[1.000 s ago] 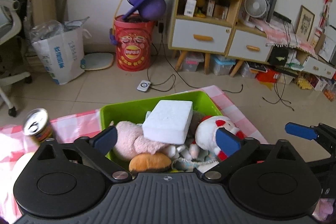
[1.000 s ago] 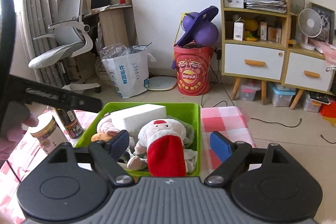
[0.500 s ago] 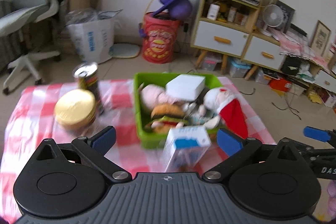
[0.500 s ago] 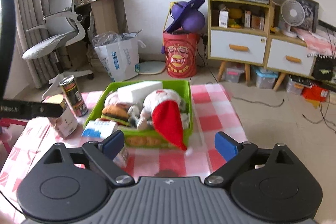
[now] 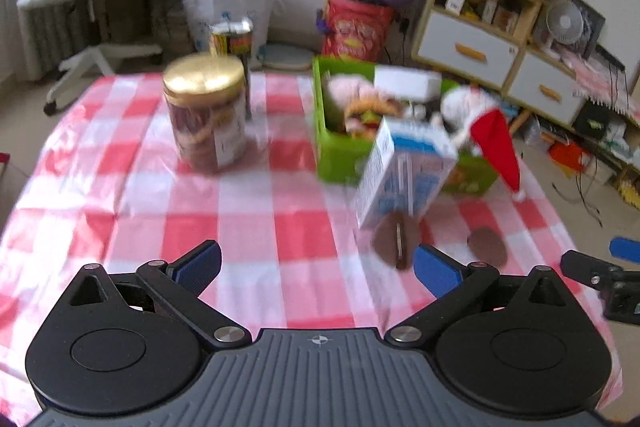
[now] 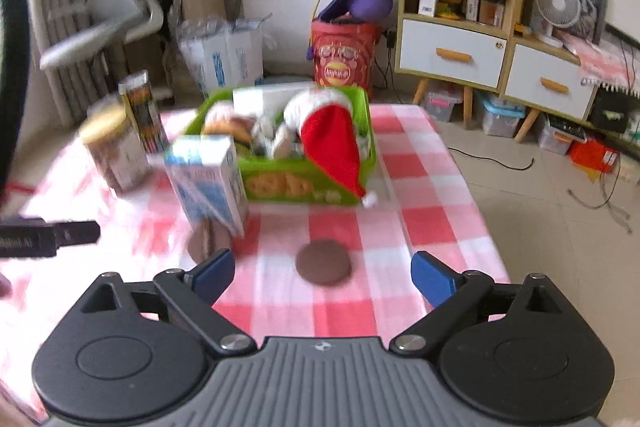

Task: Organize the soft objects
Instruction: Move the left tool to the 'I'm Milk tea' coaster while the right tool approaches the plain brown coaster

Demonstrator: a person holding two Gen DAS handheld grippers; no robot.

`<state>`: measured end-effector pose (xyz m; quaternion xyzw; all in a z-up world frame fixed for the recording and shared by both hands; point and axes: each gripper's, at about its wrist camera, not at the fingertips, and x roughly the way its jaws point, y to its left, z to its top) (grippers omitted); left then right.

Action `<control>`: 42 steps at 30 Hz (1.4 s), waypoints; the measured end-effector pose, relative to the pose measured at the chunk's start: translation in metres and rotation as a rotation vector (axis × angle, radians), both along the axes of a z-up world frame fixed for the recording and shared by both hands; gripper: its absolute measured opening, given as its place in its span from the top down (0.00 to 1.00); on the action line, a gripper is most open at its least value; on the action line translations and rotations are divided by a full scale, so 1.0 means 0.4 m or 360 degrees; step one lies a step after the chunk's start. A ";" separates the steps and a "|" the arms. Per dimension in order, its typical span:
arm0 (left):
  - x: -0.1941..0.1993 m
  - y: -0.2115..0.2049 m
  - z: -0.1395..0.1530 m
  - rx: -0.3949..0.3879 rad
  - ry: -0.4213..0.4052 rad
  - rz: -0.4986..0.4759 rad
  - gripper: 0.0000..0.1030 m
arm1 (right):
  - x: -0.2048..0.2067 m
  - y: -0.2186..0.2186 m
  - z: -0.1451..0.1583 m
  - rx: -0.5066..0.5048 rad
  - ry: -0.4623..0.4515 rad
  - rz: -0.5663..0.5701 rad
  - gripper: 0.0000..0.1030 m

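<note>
A green bin (image 5: pixel 340 155) (image 6: pixel 304 187) sits on the red-checked tablecloth (image 5: pixel 168 211), filled with soft toys: a Santa plush with a red hat (image 5: pixel 496 147) (image 6: pixel 332 143) hanging over the rim, a pink plush (image 5: pixel 348 87), a burger plush (image 5: pixel 364 111) and a white foam block (image 5: pixel 408 83) (image 6: pixel 260 95). My left gripper (image 5: pixel 316 263) is open and empty, near the table's front. My right gripper (image 6: pixel 322 271) is open and empty, just short of a brown round pad (image 6: pixel 323 262).
A blue-white carton (image 5: pixel 404 171) (image 6: pixel 208 183) stands in front of the bin over two brown round pads (image 5: pixel 396 239) (image 5: pixel 486 247). A gold-lidded jar (image 5: pixel 206 115) (image 6: pixel 112 147) and a can (image 5: pixel 232 43) (image 6: pixel 144 115) stand left. Chair, bags and shelves lie beyond the table.
Both grippers have pulled back from the bin toward the table's front. The carton, jar and brown pads have come into view. Both stay open.
</note>
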<state>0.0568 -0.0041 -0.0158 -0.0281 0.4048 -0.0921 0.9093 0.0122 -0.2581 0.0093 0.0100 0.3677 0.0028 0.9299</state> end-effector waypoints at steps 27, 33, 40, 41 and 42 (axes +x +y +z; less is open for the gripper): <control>-0.010 -0.089 -0.219 0.0177 -0.0032 -0.0232 0.04 | 0.044 -0.025 -0.257 -0.0003 0.0273 0.0222 0.13; 0.002 -0.094 -0.223 0.0165 -0.0077 -0.0250 0.04 | 0.052 -0.029 -0.269 0.0012 0.0161 0.0242 0.13; 0.043 -0.107 -0.227 0.0170 -0.0084 -0.0265 0.04 | 0.115 -0.036 -0.268 0.0013 0.0168 0.0178 0.13; 0.052 -0.108 -0.228 0.0169 -0.0083 -0.0280 0.04 | 0.119 -0.039 -0.271 0.0014 0.0154 0.0171 0.13; 0.059 -0.110 -0.228 0.0169 -0.0084 -0.0298 0.04 | 0.123 -0.041 -0.273 0.0015 0.0139 0.0167 0.13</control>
